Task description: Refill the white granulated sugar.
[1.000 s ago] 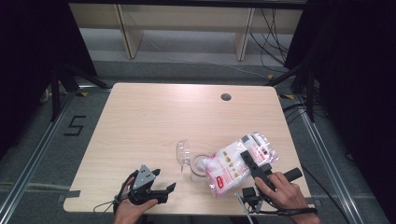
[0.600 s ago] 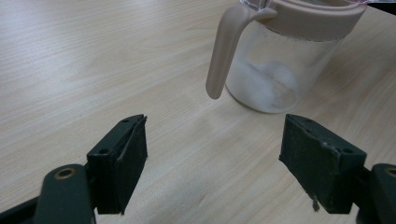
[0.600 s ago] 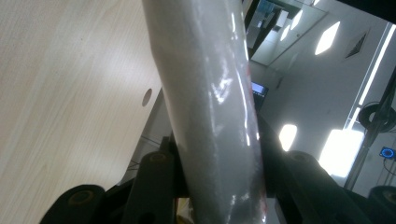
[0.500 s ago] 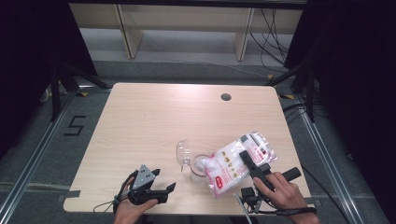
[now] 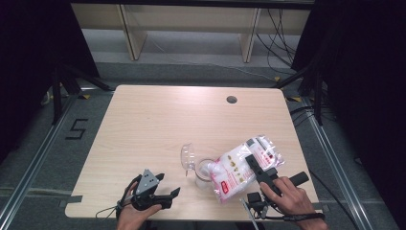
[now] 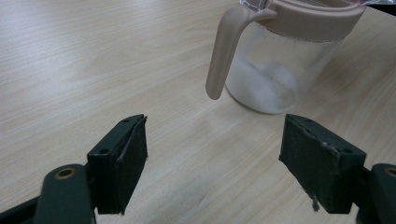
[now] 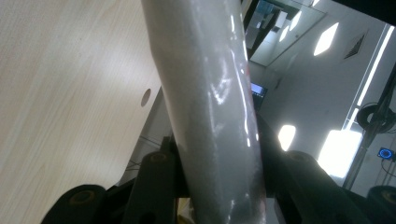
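Two grippers work near the worktop's front edge: our right gripper clamps the tilted bag over the lidded jug, while our left gripper, jaws wide and empty, rests near the front-left corner.

Table: pale wood-grain top with a dark round hole near the far edge. Jug: clear body holding white contents, beige rim and beige handle. Bag: clear plastic with white contents — red and white label print with small yellow marks. Left gripper and right gripper: black jaws; the left carries a grey plate. Floor: grey.
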{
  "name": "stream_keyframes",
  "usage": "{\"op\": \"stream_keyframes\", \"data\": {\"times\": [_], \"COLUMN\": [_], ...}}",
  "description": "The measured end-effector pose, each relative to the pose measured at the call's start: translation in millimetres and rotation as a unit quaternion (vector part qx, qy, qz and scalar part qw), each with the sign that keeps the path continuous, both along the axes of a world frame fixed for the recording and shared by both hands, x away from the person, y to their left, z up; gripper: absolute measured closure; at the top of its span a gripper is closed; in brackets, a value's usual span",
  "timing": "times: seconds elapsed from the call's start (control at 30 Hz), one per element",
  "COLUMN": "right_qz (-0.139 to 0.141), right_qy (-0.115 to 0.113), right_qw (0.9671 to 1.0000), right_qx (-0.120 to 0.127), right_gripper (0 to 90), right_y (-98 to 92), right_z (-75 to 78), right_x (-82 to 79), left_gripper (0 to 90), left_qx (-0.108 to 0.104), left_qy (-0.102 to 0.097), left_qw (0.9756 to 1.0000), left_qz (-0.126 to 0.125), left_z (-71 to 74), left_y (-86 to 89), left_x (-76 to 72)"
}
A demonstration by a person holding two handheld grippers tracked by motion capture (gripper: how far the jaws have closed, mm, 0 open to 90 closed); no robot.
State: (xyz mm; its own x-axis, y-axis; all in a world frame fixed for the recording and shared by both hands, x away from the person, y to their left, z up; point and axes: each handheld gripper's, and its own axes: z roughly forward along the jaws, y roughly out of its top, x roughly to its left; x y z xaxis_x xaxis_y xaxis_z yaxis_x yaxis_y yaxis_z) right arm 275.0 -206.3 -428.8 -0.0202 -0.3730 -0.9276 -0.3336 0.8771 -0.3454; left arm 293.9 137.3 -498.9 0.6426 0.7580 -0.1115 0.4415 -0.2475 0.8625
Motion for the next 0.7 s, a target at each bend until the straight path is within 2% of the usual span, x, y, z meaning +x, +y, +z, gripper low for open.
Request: {"op": "stream_keyframes", "data": {"times": [0.17,0.2,0.23,0.43,0.47,0.7], "right_qz": [0.000,0.001,0.000,0.002,0.002,0.002], "right_qy": [-0.004,-0.003,-0.004,-0.005,-0.004,-0.006], "right_qw": [1.0000,1.0000,1.0000,1.0000,1.0000,1.0000], "right_qx": [-0.002,-0.002,-0.001,-0.004,-0.005,-0.005], "right_gripper": [68.8,68.8,68.9,69.0,69.1,69.3], "right_y": [-0.3,-0.1,-0.3,0.3,0.3,0.1], "right_z": [0.3,0.4,0.4,1.6,1.8,2.1], "right_x": [-0.6,-0.5,-0.5,-0.2,-0.2,-0.3], "left_gripper": [22.6,22.6,22.6,22.6,22.6,22.6], "left_qx": [-0.001,0.005,-0.001,0.004,-0.001,-0.002], "left_qy": [0.000,0.000,0.003,0.000,0.000,0.000], "left_qw": [1.0000,1.0000,1.0000,1.0000,1.0000,1.0000], "left_qz": [0.001,-0.002,0.001,-0.002,0.001,0.001], "left_z": [0.0,0.5,0.1,0.4,0.1,0.1], "left_y": [-0.1,1.0,0.2,0.5,-0.2,-0.3], "left_x": [-0.2,-0.2,-0.5,-0.3,-0.3,-0.4]}}
